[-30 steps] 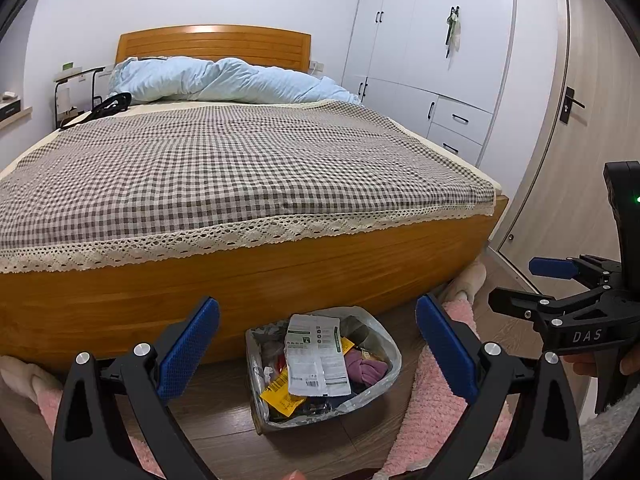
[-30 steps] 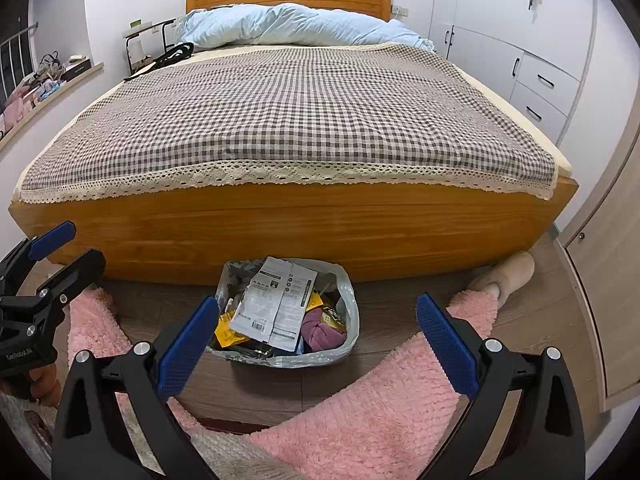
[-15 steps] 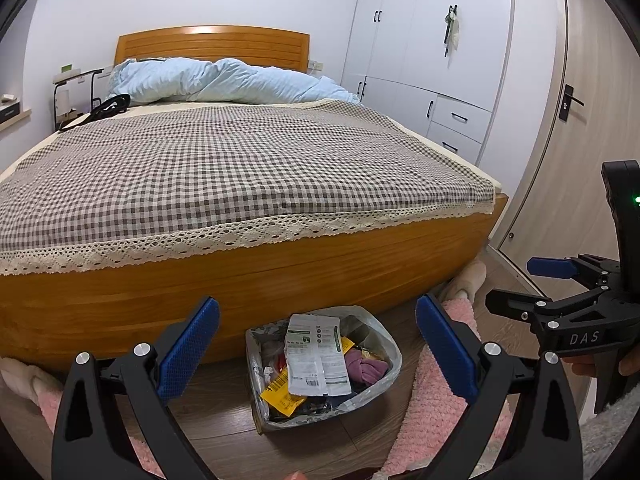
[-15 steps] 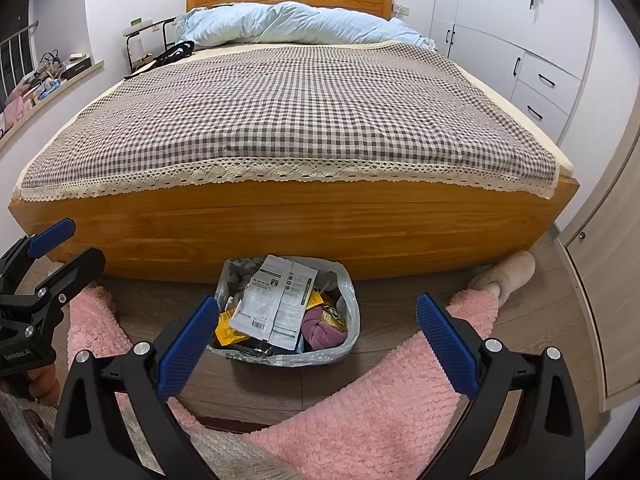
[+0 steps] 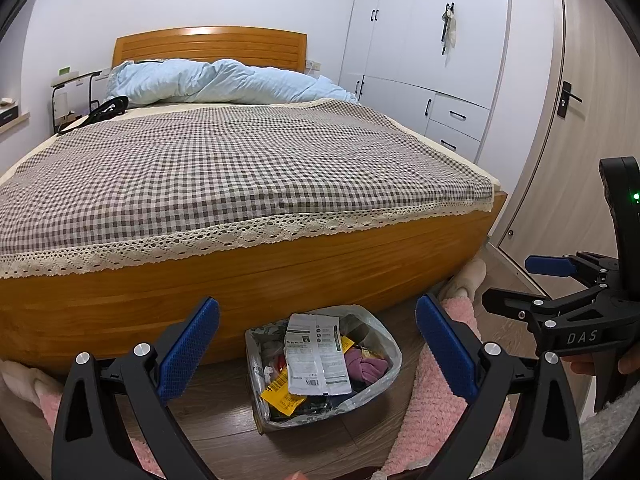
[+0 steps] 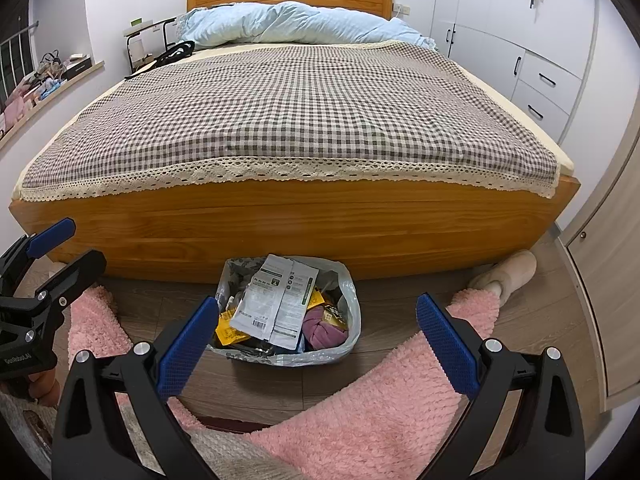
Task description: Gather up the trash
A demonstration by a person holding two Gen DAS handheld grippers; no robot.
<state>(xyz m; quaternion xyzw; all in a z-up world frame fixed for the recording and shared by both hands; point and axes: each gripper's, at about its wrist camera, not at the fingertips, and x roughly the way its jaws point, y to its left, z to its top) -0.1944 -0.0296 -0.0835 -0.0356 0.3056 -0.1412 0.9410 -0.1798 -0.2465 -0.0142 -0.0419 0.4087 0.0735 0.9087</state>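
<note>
The left hand-held gripper (image 5: 318, 354) hangs wide open, holding nothing. Ahead of it, the plastic trash bag (image 5: 384, 364) full of wrappers sits on the wooden floor (image 6: 400, 344) against the bed's footboard (image 6: 280, 228); what looks like purple cloth lies inside. The right hand-held gripper (image 6: 318, 354) also gapes empty.

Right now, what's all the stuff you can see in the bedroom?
Bed: one, orange wood, filling the middle.
Cover: one, brown-and-cream check, on the bed.
Duvet: one, light blue, bunched at the headboard.
Black item: one, on the bed's far left corner; can't tell what.
Bin: one, clear liner, on the floor at the bed's foot.
Trash: several pieces, white, yellow, purple, inside the bin.
Wardrobe: one, white, right wall.
Door: one, pale wood, far right.
Slipper: one in clear view, beige, by the bed's right corner.
Legs: pink fluffy trousers, bottom.
Left gripper: open, empty.
Right gripper: open, empty.
</note>
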